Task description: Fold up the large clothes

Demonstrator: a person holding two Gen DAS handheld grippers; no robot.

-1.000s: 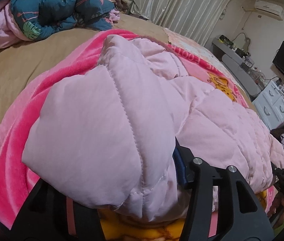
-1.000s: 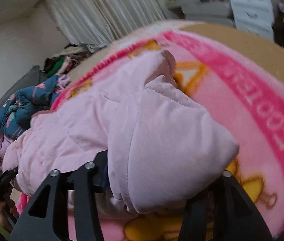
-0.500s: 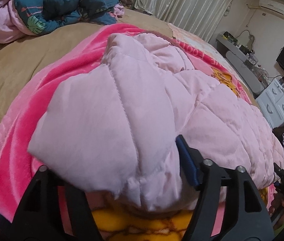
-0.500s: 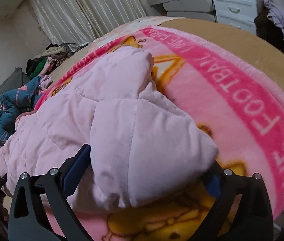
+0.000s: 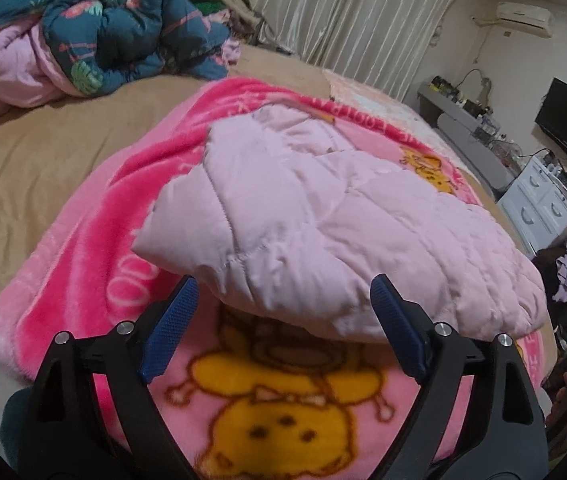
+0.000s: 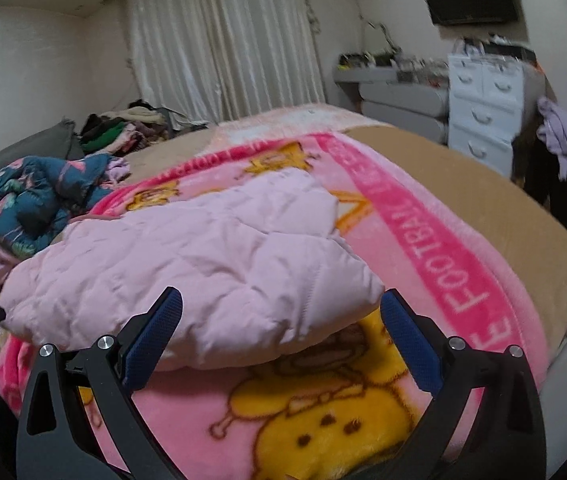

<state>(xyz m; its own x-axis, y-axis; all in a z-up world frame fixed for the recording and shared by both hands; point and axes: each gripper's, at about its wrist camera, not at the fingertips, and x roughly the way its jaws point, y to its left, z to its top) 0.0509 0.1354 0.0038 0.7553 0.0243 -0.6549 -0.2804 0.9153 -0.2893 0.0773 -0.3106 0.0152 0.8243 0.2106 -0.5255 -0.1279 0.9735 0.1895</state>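
The left hand-held gripper is opening, its blue pads standing apart on either side of the near edge of the pale pink quilted jacket without pressing on it. The right hand-held gripper is standing wide apart, its pads flanking the jacket's near edge and not gripping it. The jacket is lying in a folded bundle on a pink cartoon-print blanket spread over the bed. Farther off, a dark floral quilt is lying heaped near the head of the bed, with curtains hanging behind and a white chest of drawers standing beside the bed.
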